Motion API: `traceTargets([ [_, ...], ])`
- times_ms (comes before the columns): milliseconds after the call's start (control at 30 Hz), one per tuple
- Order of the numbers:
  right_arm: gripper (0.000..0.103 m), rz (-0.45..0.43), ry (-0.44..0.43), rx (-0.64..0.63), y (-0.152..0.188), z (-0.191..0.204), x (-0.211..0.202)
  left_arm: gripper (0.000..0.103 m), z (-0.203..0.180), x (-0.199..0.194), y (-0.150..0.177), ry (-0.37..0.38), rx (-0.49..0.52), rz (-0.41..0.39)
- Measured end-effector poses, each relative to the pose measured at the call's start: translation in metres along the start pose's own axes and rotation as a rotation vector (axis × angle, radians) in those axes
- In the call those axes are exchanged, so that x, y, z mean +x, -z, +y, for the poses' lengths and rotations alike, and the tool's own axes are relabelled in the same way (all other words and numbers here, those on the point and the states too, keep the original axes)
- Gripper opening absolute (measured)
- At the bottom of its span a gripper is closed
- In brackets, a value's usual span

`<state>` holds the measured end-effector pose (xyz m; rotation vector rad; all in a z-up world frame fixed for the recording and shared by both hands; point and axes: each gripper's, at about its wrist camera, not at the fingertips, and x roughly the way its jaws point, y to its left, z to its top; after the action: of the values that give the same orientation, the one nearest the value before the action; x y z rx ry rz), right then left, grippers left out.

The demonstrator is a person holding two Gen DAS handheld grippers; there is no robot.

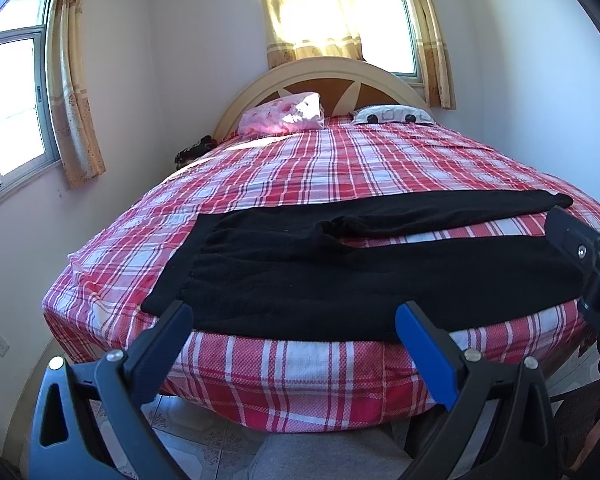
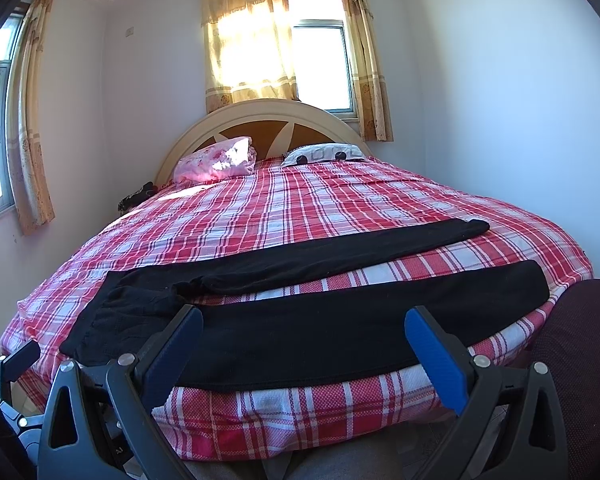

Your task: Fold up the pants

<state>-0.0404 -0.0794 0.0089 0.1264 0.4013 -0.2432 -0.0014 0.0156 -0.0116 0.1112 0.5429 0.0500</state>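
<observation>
Black pants [image 1: 340,276] [image 2: 300,320] lie flat across the near end of the bed, waistband to the left, both legs stretched right and spread apart. The near leg runs along the bed's front edge. My left gripper [image 1: 294,312] is open, just short of the pants' near hem, holding nothing. My right gripper [image 2: 302,316] is also open and empty, hovering before the near leg. The right gripper's body [image 1: 592,264] shows at the right edge of the left wrist view; part of the left gripper's body [image 2: 16,360] shows at the lower left of the right wrist view.
The bed carries a red and white plaid sheet [image 1: 340,168] [image 2: 300,208]. A pink pillow [image 1: 284,114] and a patterned pillow [image 1: 392,114] lie by the headboard [image 2: 260,120]. Curtained windows are behind and to the left. Tiled floor [image 1: 204,432] lies below; a dark chair back [image 2: 580,360] stands at right.
</observation>
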Motion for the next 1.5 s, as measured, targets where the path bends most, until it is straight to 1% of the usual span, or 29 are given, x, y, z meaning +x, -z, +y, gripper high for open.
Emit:
traceTargets([
  [333, 0.102, 0.005, 0.002, 0.0, 0.002, 0.0, 0.002, 0.103, -0.002, 0.011, 0.0, -0.005, 0.005, 0.021],
  [533, 0.102, 0.025, 0.016, 0.002, 0.005, -0.005, 0.013, 0.103, -0.004, 0.032, 0.001, -0.009, 0.003, 0.064],
  [633, 0.102, 0.034, 0.022, 0.006, 0.007, -0.011, 0.021, 0.103, -0.004, 0.045, 0.0, 0.002, 0.009, 0.082],
  [767, 0.102, 0.041, 0.014, 0.02, 0.012, -0.022, 0.034, 0.103, -0.002, 0.071, -0.001, 0.0, 0.046, 0.107],
  [867, 0.102, 0.091, 0.042, 0.007, 0.019, -0.03, 0.055, 0.103, 0.005, 0.091, -0.003, -0.01, 0.055, 0.135],
  [933, 0.102, 0.147, 0.062, -0.001, 0.025, -0.035, 0.073, 0.103, 0.012, 0.109, -0.005, 0.008, 0.048, 0.171],
  [1033, 0.102, 0.238, 0.081, -0.004, 0.03, -0.042, 0.105, 0.103, 0.021, 0.127, -0.01, 0.026, 0.035, 0.201],
  [1100, 0.102, 0.254, 0.073, -0.01, 0.023, -0.041, 0.119, 0.103, 0.029, 0.137, -0.019, 0.02, 0.041, 0.204],
  [1167, 0.102, 0.254, 0.063, -0.036, 0.009, -0.035, 0.133, 0.103, 0.038, 0.146, -0.034, 0.007, 0.057, 0.19],
  [1233, 0.102, 0.237, 0.044, -0.084, -0.01, -0.022, 0.147, 0.103, 0.049, 0.157, -0.05, 0.008, 0.062, 0.183],
  [1267, 0.102, 0.229, 0.024, -0.124, -0.023, -0.011, 0.156, 0.103, 0.057, 0.167, -0.062, 0.014, 0.057, 0.192],
  [1300, 0.102, 0.229, -0.004, -0.153, -0.033, -0.002, 0.165, 0.103, 0.065, 0.177, -0.071, 0.02, 0.042, 0.206],
  [1333, 0.102, 0.237, -0.062, -0.176, -0.046, 0.008, 0.179, 0.103, 0.071, 0.185, -0.076, 0.023, 0.025, 0.22],
  [1367, 0.102, 0.245, -0.112, -0.184, -0.058, 0.017, 0.191, 0.103, 0.08, 0.2, -0.087, 0.021, -0.016, 0.25],
  [1433, 0.102, 0.252, -0.22, -0.208, -0.079, 0.033, 0.223, 0.103, 0.091, 0.221, -0.099, 0.018, -0.087, 0.293],
  [1500, 0.102, 0.269, -0.29, -0.249, -0.091, 0.05, 0.255, 0.103, 0.099, 0.249, -0.111, 0.046, -0.178, 0.352],
])
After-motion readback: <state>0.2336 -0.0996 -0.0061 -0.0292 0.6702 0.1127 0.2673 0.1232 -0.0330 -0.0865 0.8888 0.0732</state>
